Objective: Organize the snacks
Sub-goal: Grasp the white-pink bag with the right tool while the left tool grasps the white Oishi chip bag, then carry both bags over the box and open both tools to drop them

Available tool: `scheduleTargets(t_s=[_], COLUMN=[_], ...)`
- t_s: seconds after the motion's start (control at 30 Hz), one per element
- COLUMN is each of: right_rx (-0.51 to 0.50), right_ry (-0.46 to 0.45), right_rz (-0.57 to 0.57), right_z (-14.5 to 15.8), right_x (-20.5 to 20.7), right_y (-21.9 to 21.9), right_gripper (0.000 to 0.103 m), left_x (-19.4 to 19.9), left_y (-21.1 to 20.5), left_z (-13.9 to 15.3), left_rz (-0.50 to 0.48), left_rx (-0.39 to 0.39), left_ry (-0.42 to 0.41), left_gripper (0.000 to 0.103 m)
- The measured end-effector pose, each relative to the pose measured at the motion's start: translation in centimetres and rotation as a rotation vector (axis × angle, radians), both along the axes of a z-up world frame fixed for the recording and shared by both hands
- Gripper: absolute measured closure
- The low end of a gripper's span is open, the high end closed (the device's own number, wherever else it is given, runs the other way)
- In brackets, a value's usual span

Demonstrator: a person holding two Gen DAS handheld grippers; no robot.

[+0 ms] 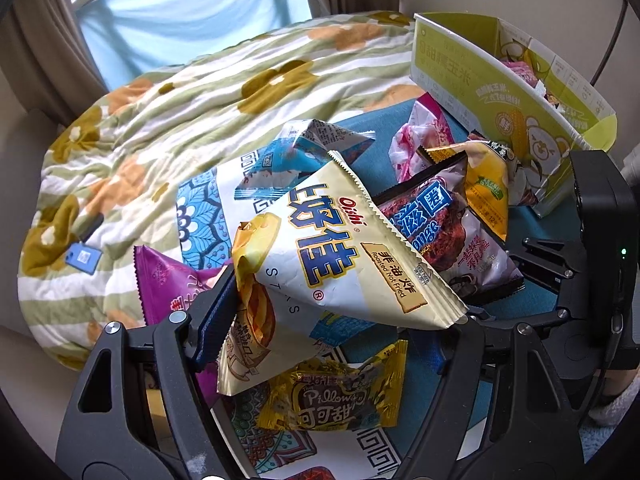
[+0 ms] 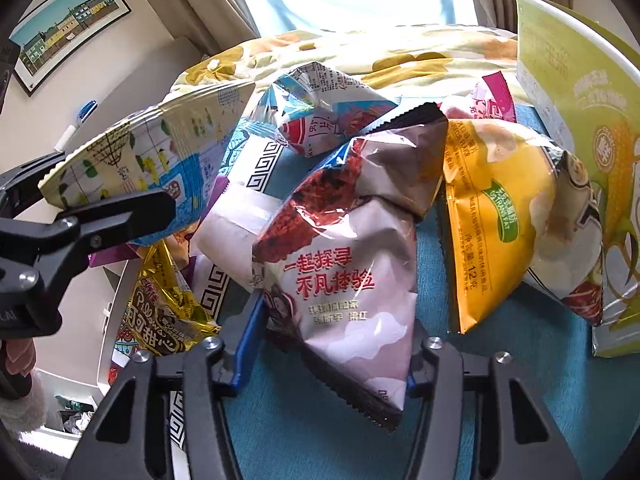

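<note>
My left gripper (image 1: pixel 340 312) is shut on a cream Oishi chip bag (image 1: pixel 344 256) and holds it above the pile; the same bag and gripper show at the left of the right wrist view (image 2: pixel 152 152). My right gripper (image 2: pixel 332 344) is shut on a pink and brown snack bag (image 2: pixel 344 272), which also shows in the left wrist view (image 1: pixel 452 236). An orange bag (image 2: pixel 492 216), a blue and white bag (image 2: pixel 320 108), a gold Pillows pack (image 1: pixel 332 396) and a purple bag (image 1: pixel 168 280) lie around. A green cardboard box (image 1: pixel 500 84) stands at the right with packets inside.
The snacks lie on a teal surface (image 2: pixel 320 432) with a patterned white cloth (image 1: pixel 200 208). A flowered quilt (image 1: pixel 180 112) covers the bed behind. A window with a blue curtain (image 1: pixel 192 8) is at the back. A framed picture (image 2: pixel 68 28) hangs on the left wall.
</note>
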State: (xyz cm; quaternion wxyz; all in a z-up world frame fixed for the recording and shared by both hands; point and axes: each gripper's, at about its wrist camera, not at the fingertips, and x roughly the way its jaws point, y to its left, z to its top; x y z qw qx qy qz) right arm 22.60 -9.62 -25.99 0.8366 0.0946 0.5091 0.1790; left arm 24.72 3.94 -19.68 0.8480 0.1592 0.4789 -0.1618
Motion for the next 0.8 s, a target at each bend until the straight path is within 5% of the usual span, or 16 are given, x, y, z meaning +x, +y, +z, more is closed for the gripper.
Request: scheduleTargets(t_s=[0.43, 0.8], right_rx=[0.0, -0.084], right_ry=[-0.093, -0.195], right_rz=[-0.003, -0.106], right_z=[3.6, 9.8], right_x=[-3.3, -6.5], right_y=[0.4, -2.3], right_gripper=[0.058, 0.059], left_x=[-4.0, -6.5], left_y=[0.7, -1.8], left_z=[5.0, 10.8], left_rz=[0.025, -0.055], left_rx=[-0.078, -0.17], left_ry=[-0.092, -0.211], left_gripper=[0.03, 0.03])
